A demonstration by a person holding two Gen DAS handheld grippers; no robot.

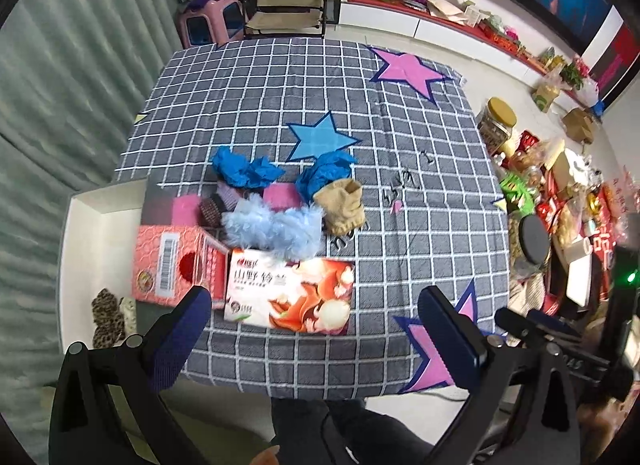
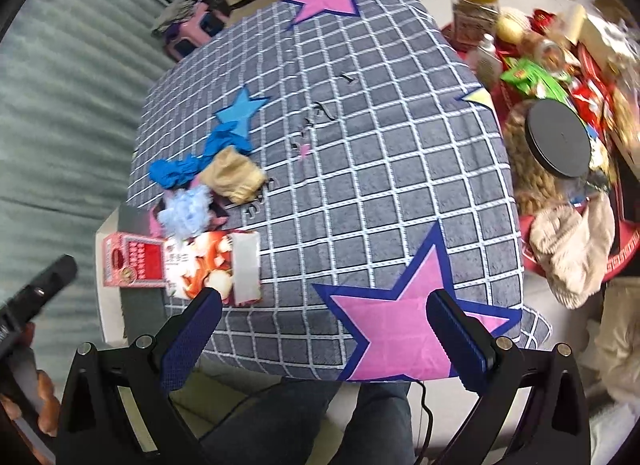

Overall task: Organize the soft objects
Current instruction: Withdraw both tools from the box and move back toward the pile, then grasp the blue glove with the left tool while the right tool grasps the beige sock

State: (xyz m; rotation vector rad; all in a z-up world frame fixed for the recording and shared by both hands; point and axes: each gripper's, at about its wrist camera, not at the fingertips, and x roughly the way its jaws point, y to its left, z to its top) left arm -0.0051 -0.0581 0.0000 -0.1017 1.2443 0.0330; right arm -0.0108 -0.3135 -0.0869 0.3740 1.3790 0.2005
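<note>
above the checked cloth [image 1: 400,193] — both tongs [image 1: 316,329] [image 2: 324,321] gape (empty).

Two black, angular gripper frames with triangular cut-outs and round silver screws at the joints: left gripper [image 1: 316,321], right gripper [image 2: 324,325]. Long fingers padded in textured dark blue rubber [image 2: 188,339]. Dark denim trousers [image 2: 280,421] below; thin black cable [image 2: 426,417] alongside.

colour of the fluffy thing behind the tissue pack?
Light blue fluffy item; clearest in the left wrist view.
</note>
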